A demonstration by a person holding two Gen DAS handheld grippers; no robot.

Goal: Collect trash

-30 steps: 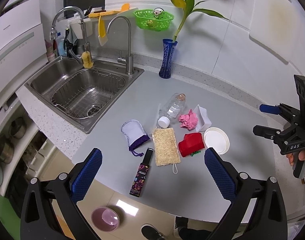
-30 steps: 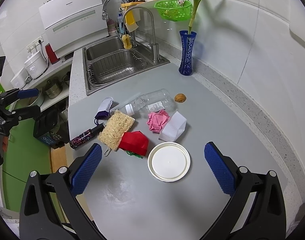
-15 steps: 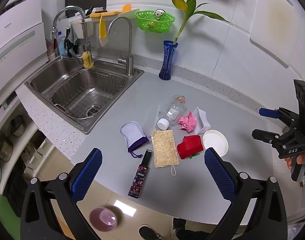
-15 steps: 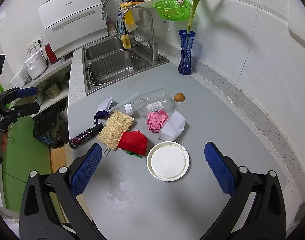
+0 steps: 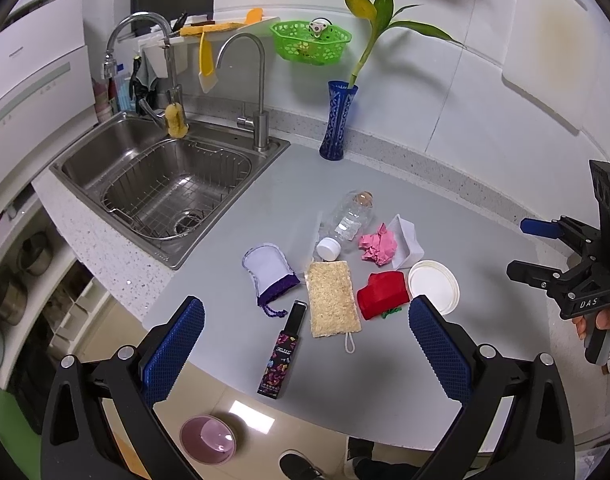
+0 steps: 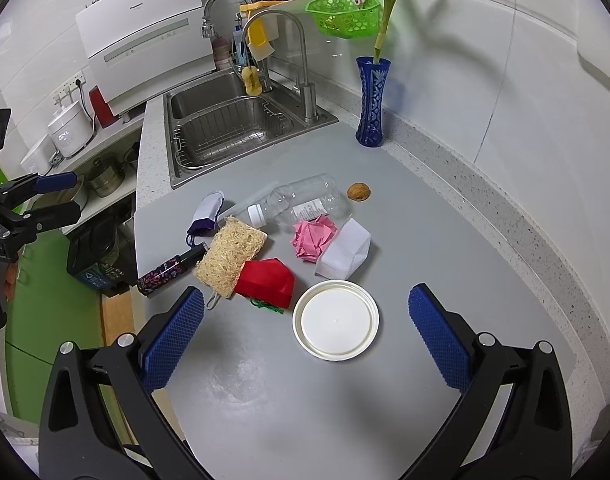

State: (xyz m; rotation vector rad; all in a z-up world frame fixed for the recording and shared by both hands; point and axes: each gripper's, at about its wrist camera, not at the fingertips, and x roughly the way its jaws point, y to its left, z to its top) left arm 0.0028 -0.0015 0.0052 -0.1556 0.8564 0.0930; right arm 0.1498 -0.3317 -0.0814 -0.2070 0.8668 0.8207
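Note:
Litter lies grouped on the grey counter (image 6: 445, 240): a clear plastic bottle (image 6: 301, 202), a crumpled pink paper (image 6: 313, 236), a white paper cup on its side (image 6: 345, 250), a white lid (image 6: 336, 320), a red piece (image 6: 267, 280), a loofah pad (image 6: 229, 256), a dark slim box (image 6: 167, 270), a white-purple pouch (image 6: 207, 216) and a walnut (image 6: 359, 192). My left gripper (image 5: 305, 344) is open and empty above the counter's near edge, over the slim box (image 5: 283, 354). My right gripper (image 6: 305, 336) is open and empty, above the lid.
A steel sink (image 5: 161, 184) with two taps is at the back left. A blue vase (image 5: 339, 124) with a plant stands by the wall. A pink bin (image 5: 207, 438) stands on the floor below the counter. A dark bin (image 6: 99, 258) sits left of the counter.
Both grippers have drifted slightly; the litter looks a little smaller and higher in the left wrist view. Nothing on the counter has moved.

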